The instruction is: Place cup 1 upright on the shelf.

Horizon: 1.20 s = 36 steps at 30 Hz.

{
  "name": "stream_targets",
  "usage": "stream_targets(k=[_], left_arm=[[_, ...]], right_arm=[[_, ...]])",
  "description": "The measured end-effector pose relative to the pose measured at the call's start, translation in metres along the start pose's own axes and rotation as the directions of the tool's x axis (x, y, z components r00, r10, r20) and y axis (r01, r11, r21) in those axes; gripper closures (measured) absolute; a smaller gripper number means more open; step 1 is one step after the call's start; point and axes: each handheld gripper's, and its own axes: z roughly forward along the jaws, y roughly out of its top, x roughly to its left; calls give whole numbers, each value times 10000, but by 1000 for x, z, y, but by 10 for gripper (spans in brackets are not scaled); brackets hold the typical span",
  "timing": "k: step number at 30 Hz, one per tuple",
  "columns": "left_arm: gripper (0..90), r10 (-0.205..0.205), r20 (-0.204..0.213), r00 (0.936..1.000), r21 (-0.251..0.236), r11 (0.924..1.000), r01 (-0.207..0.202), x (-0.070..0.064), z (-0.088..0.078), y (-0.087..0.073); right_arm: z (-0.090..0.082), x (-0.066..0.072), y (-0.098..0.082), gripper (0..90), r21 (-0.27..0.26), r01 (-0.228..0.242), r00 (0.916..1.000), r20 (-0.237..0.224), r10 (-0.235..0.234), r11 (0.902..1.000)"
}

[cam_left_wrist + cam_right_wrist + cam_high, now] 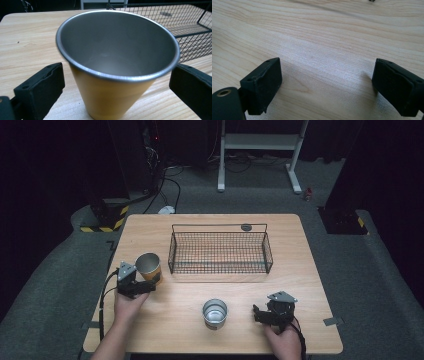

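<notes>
We see the left hand-held gripper [145, 287] with its jaws spread wide on either side of the yellow cup [149, 266], not touching its wall. The cup stands upright just left of the wire basket [220, 251], mouth up, long axis vertical, nothing inside. The basket holds nothing. In front of the basket stands a metal cup [215, 314], open end up. To its right, our right hand-held gripper [256, 314] hangs open over bare bench [175, 320], near the front edge.
</notes>
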Motion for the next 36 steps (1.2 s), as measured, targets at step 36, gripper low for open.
stream_targets(k=[36], left_arm=[[138,-198,-287,9994,-638,9978,180,-3,12,-2]], right_arm=[[0,0,0,95,-1,-27,10000,-1,27,10000]])
